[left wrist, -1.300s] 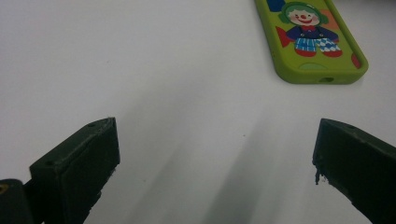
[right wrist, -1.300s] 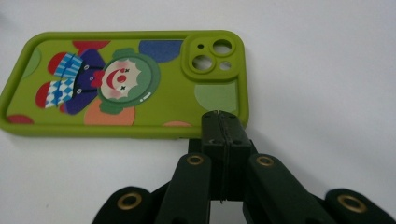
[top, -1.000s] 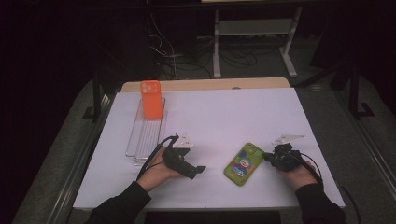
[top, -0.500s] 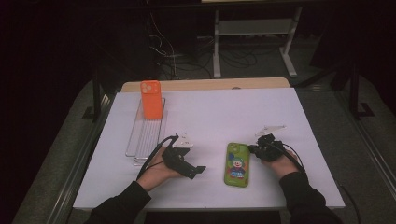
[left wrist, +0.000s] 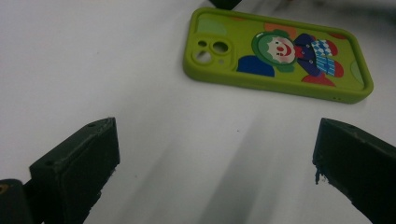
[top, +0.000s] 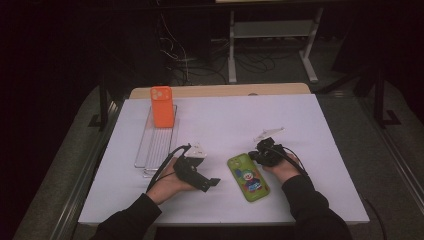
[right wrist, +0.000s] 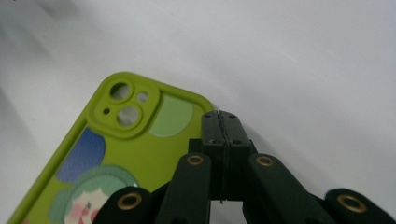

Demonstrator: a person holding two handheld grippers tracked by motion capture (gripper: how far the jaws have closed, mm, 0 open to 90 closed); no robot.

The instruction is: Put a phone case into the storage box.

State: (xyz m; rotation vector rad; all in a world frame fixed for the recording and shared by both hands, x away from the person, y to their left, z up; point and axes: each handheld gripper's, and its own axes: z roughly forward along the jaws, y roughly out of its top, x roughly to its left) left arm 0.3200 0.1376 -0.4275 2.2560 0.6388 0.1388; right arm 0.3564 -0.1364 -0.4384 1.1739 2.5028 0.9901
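two phone cases (one green point(top: 248, 177), one orange point(top: 162, 106)); left jaws wide, right closed empty.

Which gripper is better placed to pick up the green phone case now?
Left. The left gripper is open and faces the green phone case across bare table. The right gripper sits shut at the case's camera corner and would first have to open.

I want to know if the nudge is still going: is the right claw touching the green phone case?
Cannot tell. In the right gripper view the shut right claw overlaps the green phone case edge, but contact or gap isn't plain.
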